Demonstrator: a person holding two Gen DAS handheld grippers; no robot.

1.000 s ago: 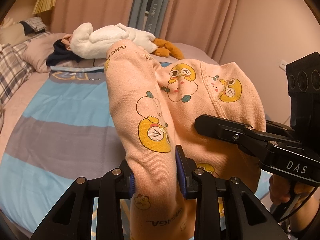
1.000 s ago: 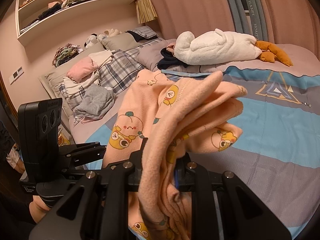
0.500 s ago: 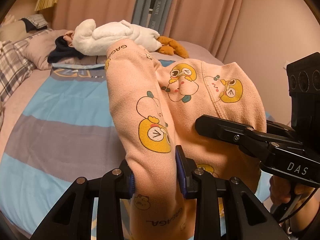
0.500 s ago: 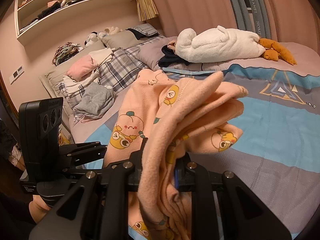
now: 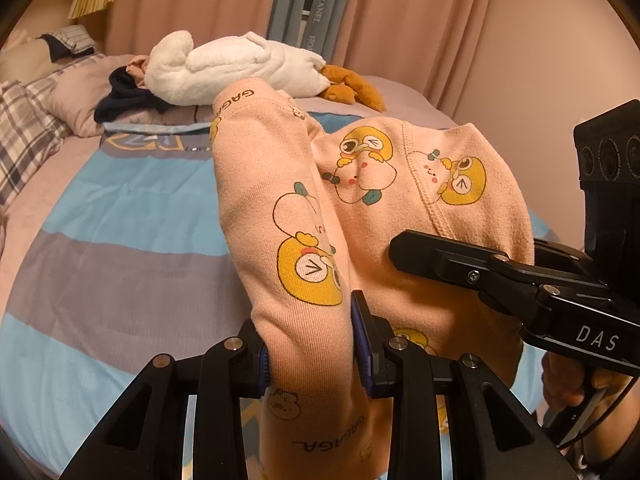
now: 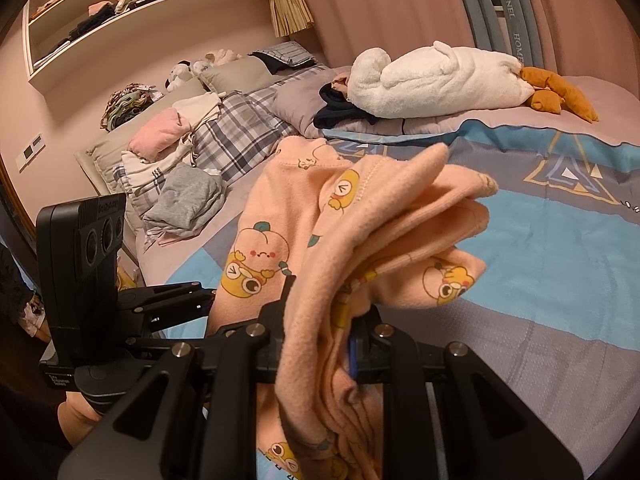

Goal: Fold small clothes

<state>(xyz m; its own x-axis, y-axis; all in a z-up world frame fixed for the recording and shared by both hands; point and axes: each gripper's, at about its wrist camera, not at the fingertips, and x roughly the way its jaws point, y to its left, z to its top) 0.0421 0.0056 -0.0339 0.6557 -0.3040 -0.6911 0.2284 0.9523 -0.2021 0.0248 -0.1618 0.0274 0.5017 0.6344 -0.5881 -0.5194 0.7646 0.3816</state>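
Overhead, peach garment (both grippers clamping), plush toy beyond

On the bed, a plush goose lies far across; pillows and folded clothes sit left, shelves above them.

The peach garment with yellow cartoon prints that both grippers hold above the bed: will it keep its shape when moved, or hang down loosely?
The peach cartoon-print knit garment is probably floppy: it droops over the left gripper and bunches in folds at the right gripper. It looks light, as two small pinches carry it. The fuzzy inner side suggests it will not slip easily.
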